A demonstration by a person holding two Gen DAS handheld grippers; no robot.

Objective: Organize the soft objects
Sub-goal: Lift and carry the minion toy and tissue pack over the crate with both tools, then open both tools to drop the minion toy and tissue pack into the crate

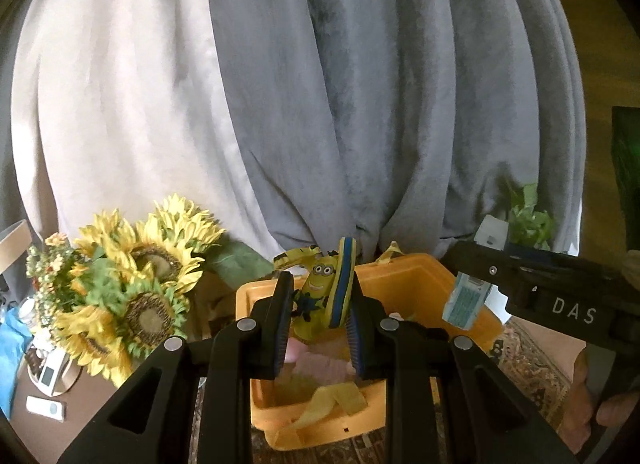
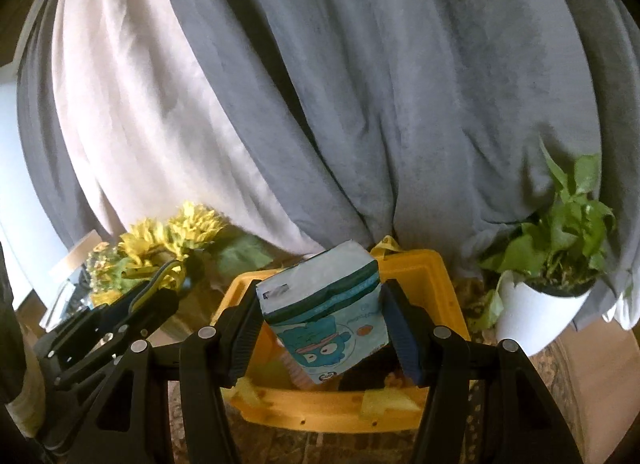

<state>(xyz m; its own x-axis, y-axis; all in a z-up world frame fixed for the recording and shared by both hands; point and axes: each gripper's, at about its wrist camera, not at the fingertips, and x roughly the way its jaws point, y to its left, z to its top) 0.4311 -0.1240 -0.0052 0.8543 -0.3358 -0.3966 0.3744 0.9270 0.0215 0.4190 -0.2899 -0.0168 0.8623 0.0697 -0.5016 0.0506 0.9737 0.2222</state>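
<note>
1. Step in hand, by my reading: both items are carried above the yellow plastic bin (image 1: 408,276), headed for a drop. Bin sits on a patterned rug (image 1: 532,360), in front of grey and cream curtains (image 1: 360,104).
2. Left gripper (image 1: 320,320): jaws clamped tight on a small yellow flip-flop (image 1: 326,292) with a cartoon print and a blue-striped sole edge. Sandal stands upright between the pads, over the bin's middle.
3. Right gripper (image 2: 320,324): jaws closed on a soft tissue pack (image 2: 324,304), pale blue-white wrapper, teal cartoon face. Pack tilted, held over the bin's opening.
4. Bin contents: yellow ribbon-like strips (image 1: 336,400) and something pinkish; too blurred to name.
5. Next move likely calls for lowering both over the open cavity, then letting go one at a time so nothing catches the rim.
6. Textures: foam sandal flexes; the pack's film wrapper dents under the pads. Bin rigid, smooth.
7. Nearby: fabric sunflowers (image 1: 152,260) left, potted plant (image 2: 560,248) in a white pot right.
</note>
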